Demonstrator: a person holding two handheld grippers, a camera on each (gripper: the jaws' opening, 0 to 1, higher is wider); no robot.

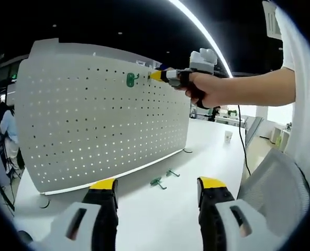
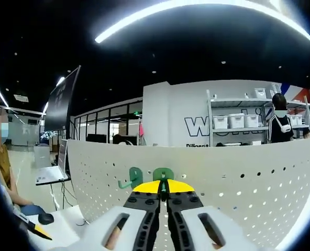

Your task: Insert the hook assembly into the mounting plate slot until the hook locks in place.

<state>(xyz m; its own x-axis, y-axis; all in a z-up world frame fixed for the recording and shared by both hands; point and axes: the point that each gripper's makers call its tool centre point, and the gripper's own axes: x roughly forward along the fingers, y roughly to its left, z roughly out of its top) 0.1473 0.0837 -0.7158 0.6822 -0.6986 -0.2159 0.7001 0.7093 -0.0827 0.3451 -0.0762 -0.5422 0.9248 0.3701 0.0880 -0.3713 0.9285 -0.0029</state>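
Pegboard (image 1: 92,120) stood upright on the white table (image 1: 207,157), taking up the left and centre of the left gripper view; in the right gripper view it ran across the lower half of the frame (image 2: 239,178). One green hook (image 1: 131,79) hung on the board near its top edge, upper centre of the left gripper view. Two more green hooks (image 1: 158,182) (image 1: 172,173) lay loose on the table at the board's foot, lower centre.

Right gripper (image 1: 156,76), held in a hand (image 1: 210,89), had its yellow tips at the board just right of the hung hook. In the right gripper view its jaws were closed on a second green hook (image 2: 163,174), pressed against the board just beside the hung one (image 2: 133,177).

Left gripper (image 1: 157,184) hovered low, jaws wide apart, holding nothing.
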